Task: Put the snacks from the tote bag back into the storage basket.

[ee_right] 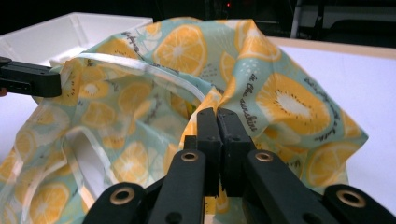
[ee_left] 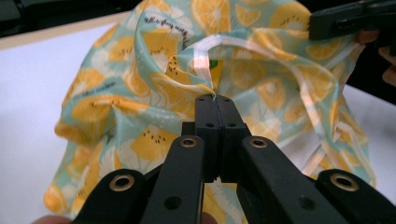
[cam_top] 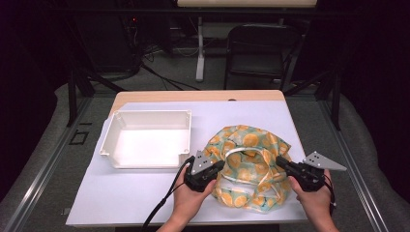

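Note:
A teal cloth bag (cam_top: pixel 249 159) printed with orange slices lies crumpled on the white table cover, right of centre near the front. My left gripper (cam_top: pixel 221 166) is shut on the bag's left edge beside a pale ribbon handle (ee_left: pixel 203 58); its jaws meet on the fabric (ee_left: pixel 140 88). My right gripper (cam_top: pixel 279 160) is shut on the bag's right edge, the jaws pinching a fold of the cloth (ee_right: pixel 261 93). Each gripper's jaw tip shows in the other's view: the right gripper (ee_left: pixel 322 23) and the left gripper (ee_right: pixel 56 79). The bag's mouth sags open between them.
An empty white rectangular bin (cam_top: pixel 147 137) stands left of the bag on the table (cam_top: pixel 125 193). A wooden strip edges the table's far side. Beyond it are a dark chair (cam_top: pixel 256 53) and a table leg on the floor.

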A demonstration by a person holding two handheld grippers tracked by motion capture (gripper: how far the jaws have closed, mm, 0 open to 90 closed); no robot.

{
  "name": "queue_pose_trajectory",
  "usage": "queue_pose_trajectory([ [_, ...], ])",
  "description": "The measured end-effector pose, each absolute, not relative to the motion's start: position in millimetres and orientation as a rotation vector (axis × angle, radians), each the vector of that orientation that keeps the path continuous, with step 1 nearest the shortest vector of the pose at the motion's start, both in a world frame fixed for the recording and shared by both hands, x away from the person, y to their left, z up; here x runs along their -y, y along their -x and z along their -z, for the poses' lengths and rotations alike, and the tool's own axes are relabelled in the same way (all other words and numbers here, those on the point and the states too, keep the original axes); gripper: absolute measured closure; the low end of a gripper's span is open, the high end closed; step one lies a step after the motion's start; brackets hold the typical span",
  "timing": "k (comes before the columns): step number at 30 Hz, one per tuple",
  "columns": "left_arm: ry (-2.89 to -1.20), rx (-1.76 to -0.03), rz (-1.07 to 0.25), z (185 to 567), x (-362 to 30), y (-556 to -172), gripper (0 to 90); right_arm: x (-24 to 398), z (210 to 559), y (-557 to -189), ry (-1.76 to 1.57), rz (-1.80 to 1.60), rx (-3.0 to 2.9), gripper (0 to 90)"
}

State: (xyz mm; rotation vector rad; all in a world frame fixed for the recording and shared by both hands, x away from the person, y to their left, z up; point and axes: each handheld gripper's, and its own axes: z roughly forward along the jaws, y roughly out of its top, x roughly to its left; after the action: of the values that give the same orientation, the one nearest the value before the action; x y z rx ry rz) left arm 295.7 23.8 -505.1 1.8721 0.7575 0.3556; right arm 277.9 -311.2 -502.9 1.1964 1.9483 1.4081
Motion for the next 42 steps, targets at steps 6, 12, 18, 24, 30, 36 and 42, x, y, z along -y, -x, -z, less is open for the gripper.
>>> queue_pose_trajectory([
  [6,-1.841,-0.737,-0.373,479,-19,-306,90.0,306,488,-287,-1.174,-1.431,-1.926,88.8],
  [12,-1.810,-0.740,-0.381,461,-20,-316,90.0,311,473,-294,-1.191,-1.459,-1.878,88.8],
  [18,-1.763,-0.769,-0.347,452,-23,-328,90.0,316,457,-302,-1.183,-1.454,-1.839,89.2],
  [24,-1.728,-0.809,-0.345,446,-27,-348,90.0,318,444,-321,-1.210,-1.440,-1.788,90.0],
  [30,-1.709,-0.882,-0.348,444,-29,-374,90.0,321,441,-347,-1.264,-1.411,-1.780,90.0],
  [36,-1.679,-1.008,-0.329,440,-41,-406,90.0,328,443,-368,-1.319,-1.320,-1.775,90.0],
  [42,-1.720,-1.078,-0.325,445,-36,-434,90.0,337,454,-392,-1.406,-1.309,-1.775,90.0],
])
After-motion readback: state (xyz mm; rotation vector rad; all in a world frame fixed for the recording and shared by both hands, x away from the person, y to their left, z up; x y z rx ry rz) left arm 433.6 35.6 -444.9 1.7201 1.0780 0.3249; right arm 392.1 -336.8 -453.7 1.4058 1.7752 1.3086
